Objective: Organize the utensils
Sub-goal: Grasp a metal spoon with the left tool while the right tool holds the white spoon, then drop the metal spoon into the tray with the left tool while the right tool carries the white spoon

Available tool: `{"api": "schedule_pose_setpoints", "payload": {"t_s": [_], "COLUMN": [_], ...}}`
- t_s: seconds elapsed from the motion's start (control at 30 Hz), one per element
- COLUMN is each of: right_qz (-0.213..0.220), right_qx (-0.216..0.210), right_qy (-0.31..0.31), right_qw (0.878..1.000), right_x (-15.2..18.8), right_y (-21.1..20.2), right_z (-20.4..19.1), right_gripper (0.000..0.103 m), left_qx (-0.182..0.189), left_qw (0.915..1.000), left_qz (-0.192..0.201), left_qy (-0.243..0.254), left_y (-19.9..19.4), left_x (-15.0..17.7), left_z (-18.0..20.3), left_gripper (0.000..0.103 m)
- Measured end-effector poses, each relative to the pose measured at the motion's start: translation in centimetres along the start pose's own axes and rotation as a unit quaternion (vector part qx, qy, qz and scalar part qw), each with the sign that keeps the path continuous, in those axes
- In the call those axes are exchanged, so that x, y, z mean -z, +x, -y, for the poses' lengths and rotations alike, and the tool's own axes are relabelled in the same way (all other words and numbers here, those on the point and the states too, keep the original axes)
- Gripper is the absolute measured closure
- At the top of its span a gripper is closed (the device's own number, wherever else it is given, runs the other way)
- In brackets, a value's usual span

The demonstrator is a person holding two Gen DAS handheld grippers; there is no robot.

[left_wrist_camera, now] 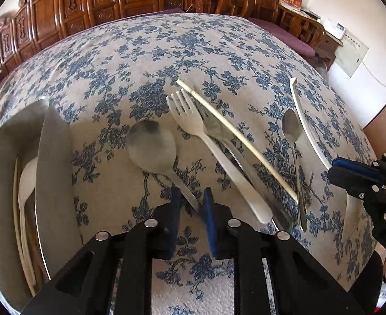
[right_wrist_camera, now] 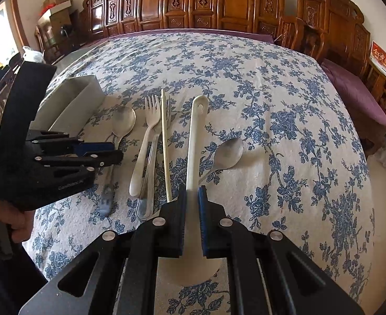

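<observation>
Utensils: forks, spoons and a chopstick lie mid-table, near my edge.
Left gripper [left_wrist_camera: 191, 200]: I pinch the big metal spoon [left_wrist_camera: 152, 144] handle.
Right gripper [right_wrist_camera: 192, 202]: I hold the white spoon [right_wrist_camera: 196, 136].
Next: I think I lift both into the metal holder [left_wrist_camera: 53, 178] at the left edge.

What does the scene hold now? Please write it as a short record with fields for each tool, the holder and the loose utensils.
left tool: closed on the handle of the large metal spoon
right tool: shut on the white ladle
metal utensil holder: holds a white spoon and a chopstick
loose on tablecloth: white fork, clear fork, chopstick, small metal spoon
</observation>
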State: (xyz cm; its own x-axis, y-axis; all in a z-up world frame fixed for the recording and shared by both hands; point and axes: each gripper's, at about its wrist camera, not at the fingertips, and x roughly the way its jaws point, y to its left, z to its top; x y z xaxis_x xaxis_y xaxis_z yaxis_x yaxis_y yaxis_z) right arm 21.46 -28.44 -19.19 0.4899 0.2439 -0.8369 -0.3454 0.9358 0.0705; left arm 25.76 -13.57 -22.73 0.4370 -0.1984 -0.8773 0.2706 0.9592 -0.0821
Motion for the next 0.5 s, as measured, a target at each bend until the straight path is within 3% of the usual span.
{"api": "schedule_pose_setpoints", "payload": {"t_s": [0.3,0.5], "right_qz": [-0.001,0.001], "right_qx": [-0.007,-0.009], "right_qy": [-0.01,-0.014], "right_qw": [1.0,1.0], "right_x": [0.0,0.0], "right_y": [0.1,0.0], "right_z": [-0.9,-1.3], "right_gripper": [0.092,0.092], "left_qx": [-0.016,-0.028], "left_qw": [0.9999,0.9996], "left_qz": [-0.001,0.001], "left_qy": [0.003,0.005], "left_y": [-0.7,-1.4], "left_x": [0.8,1.6], "left_z": [-1.1,-1.5], "left_gripper": [0.097,0.098]}}
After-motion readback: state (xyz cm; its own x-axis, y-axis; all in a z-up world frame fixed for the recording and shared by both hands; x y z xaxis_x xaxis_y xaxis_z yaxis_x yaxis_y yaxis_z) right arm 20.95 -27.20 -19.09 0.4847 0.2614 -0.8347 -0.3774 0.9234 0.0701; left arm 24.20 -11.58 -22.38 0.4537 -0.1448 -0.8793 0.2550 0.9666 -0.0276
